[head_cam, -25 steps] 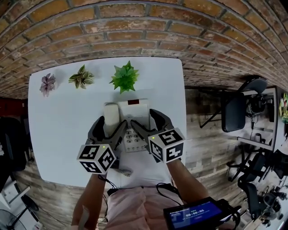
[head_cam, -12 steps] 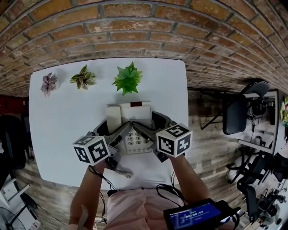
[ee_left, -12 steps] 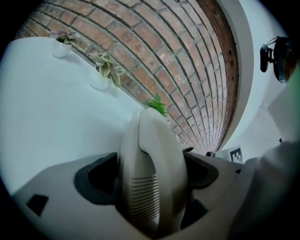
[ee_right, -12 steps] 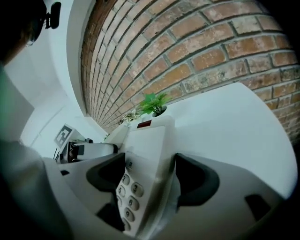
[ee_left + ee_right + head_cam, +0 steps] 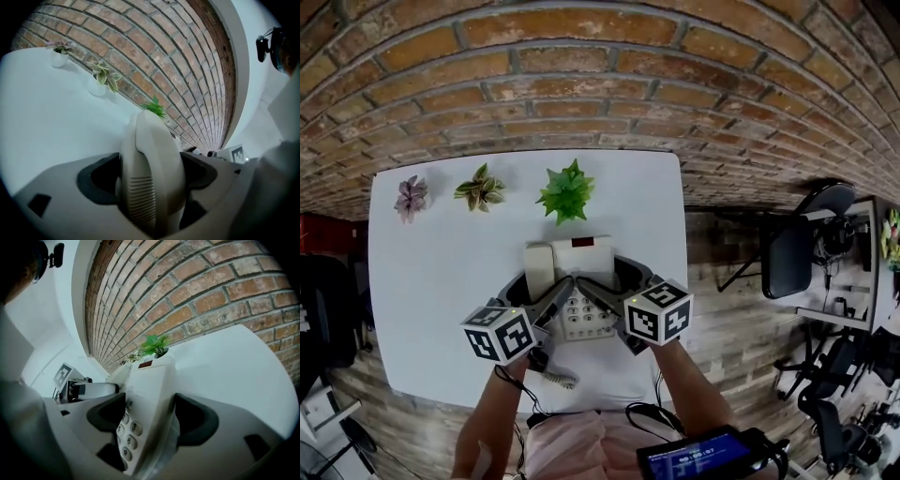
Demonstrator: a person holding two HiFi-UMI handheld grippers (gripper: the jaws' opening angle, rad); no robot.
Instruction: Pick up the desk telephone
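1. Desk telephone (image 5: 591, 255): in the head view, the front edge and lower keys are covered by the left gripper (image 5: 546, 281) and the right gripper (image 5: 609, 277).
2. Handset (image 5: 538, 265): the near end is hidden behind the left gripper. In the left gripper view that end is blurred and cut off by the bottom edge.
3. Keypad (image 5: 127, 431): in the right gripper view, the left columns are hidden behind a jaw pad.
4. Telephone display (image 5: 580, 245): too small to read.
5. Coiled cord (image 5: 555, 378): the upper run is hidden beneath the left gripper.
6. Handheld screen (image 5: 705, 456): cut off by the bottom edge, print illegible.
7. Green plant (image 5: 566, 190): the pot is hidden under the foliage.
8. Table (image 5: 441, 253): the near edge is partly hidden behind the person (image 5: 572, 441).
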